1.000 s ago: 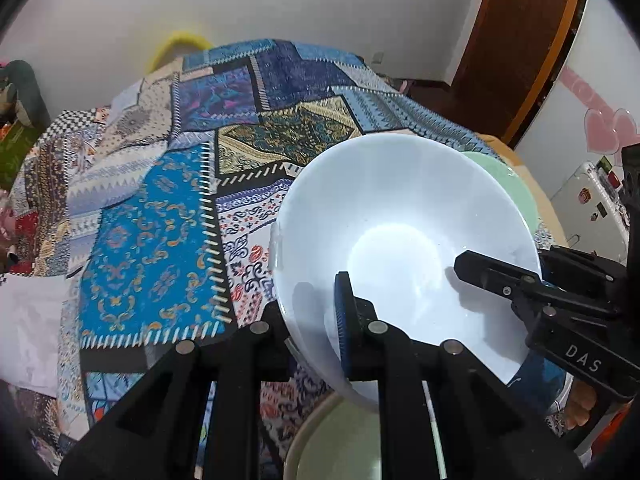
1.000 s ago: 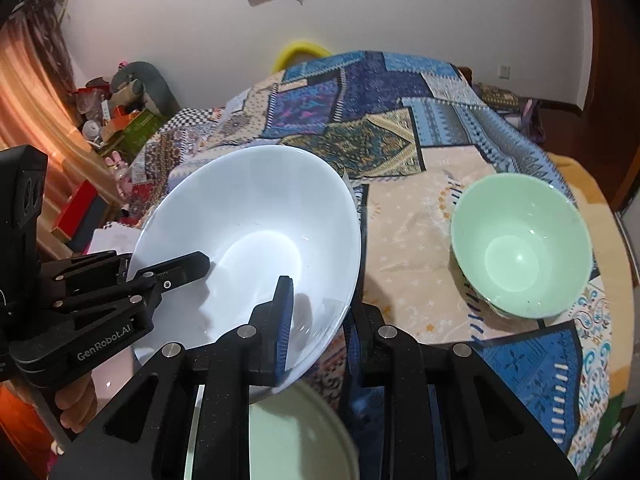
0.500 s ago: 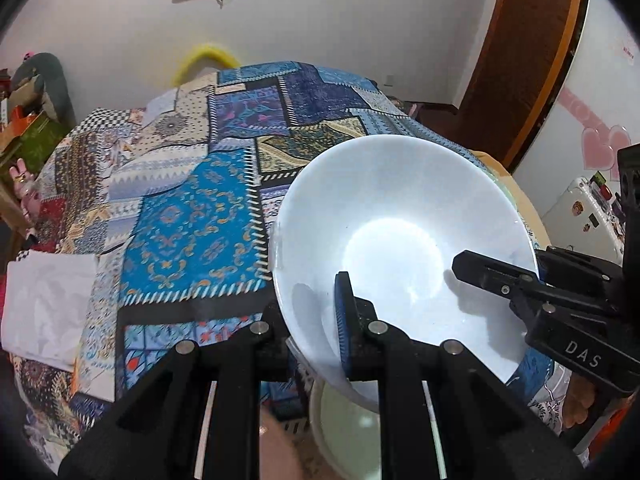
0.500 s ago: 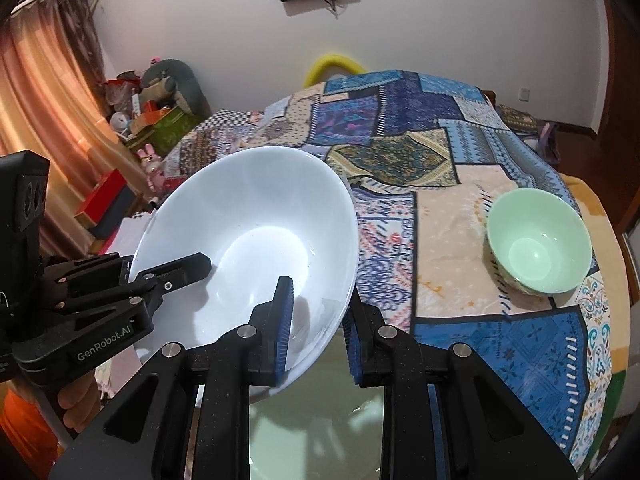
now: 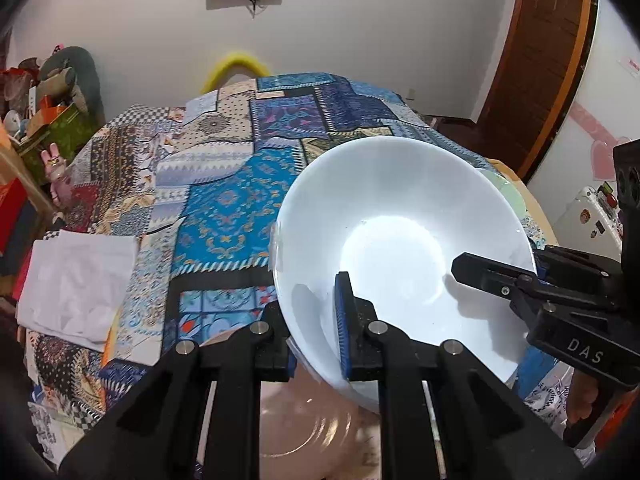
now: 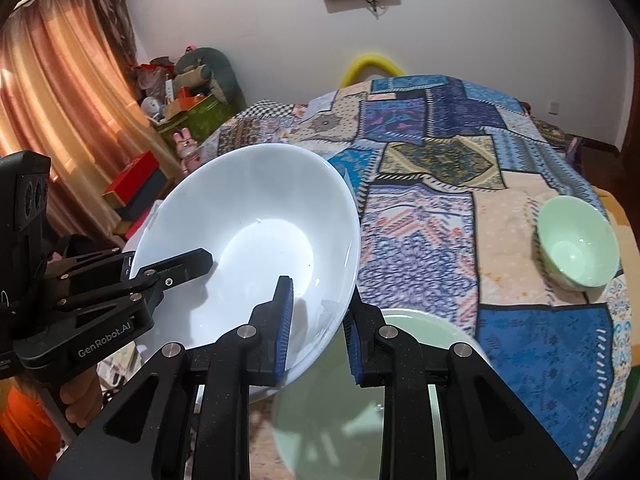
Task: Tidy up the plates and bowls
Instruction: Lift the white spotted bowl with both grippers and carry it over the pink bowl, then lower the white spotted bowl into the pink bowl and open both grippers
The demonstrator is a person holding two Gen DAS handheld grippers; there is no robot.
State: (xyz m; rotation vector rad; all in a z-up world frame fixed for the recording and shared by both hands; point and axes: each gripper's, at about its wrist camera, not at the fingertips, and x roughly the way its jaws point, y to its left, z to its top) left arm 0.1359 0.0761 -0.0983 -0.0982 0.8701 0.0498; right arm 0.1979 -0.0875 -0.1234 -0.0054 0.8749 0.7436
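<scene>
A large white bowl (image 5: 400,240) is held in the air between both grippers, tilted; it also shows in the right wrist view (image 6: 256,248). My left gripper (image 5: 316,332) is shut on its near rim, and so is my right gripper (image 6: 318,328) on the opposite rim. Below the bowl a pink plate (image 5: 312,432) shows in the left wrist view. A pale green plate (image 6: 348,400) lies under my right gripper. A small green bowl (image 6: 576,248) stands on the table at the right.
The round table carries a patchwork cloth (image 5: 224,208). A white folded cloth (image 5: 76,280) lies at its left edge. Boxes and toys (image 6: 188,100) stand by the curtain on the left. A wooden door (image 5: 536,72) is at the right.
Both grippers have carried the white bowl back toward the near left of the table. The small green bowl has fallen farther away on the right, and a pink plate has come into view below.
</scene>
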